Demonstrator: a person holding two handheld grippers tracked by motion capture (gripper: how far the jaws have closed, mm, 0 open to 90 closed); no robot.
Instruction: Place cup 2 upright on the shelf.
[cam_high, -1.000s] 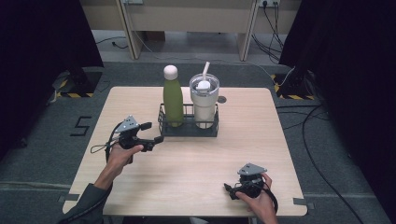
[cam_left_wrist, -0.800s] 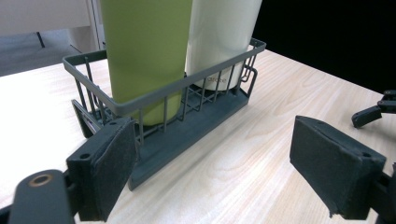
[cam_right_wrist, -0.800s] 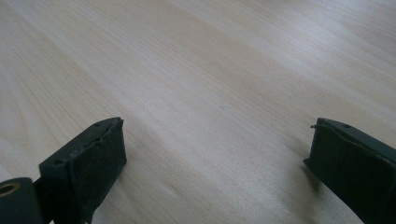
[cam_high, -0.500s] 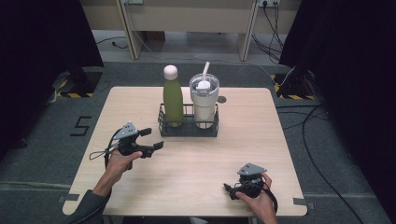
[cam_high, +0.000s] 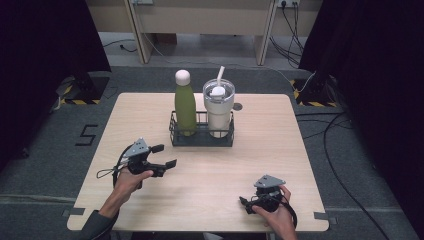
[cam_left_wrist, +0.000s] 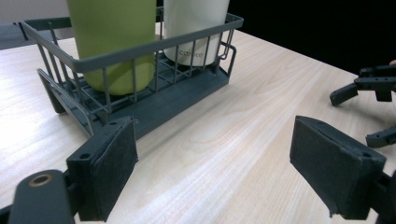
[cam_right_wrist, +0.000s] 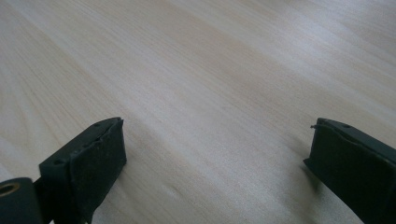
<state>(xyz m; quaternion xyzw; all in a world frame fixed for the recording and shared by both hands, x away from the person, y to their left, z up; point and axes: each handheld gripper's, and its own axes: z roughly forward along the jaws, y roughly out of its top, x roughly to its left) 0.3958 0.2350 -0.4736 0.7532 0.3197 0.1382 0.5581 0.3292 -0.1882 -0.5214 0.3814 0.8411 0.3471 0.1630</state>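
High view: your left gripper sits at the lower left of the frame, jaws spread wide and empty, aimed toward the wire caddy at the centre. The caddy stands on the table and holds two upright items: the green bottle in its left half and the white tumbler, with lid and straw, in its right half. Your right gripper rests low at the lower right, well apart from the caddy; in the right gripper view its jaws stand open over bare wood.

Left gripper view: the caddy fills the upper left, near your open pads but not touching them.

Progress, as a judgement: both containers sit in the caddy and nothing is gripped. Either the loading is finished, or a reach to the caddy has yet to be made.
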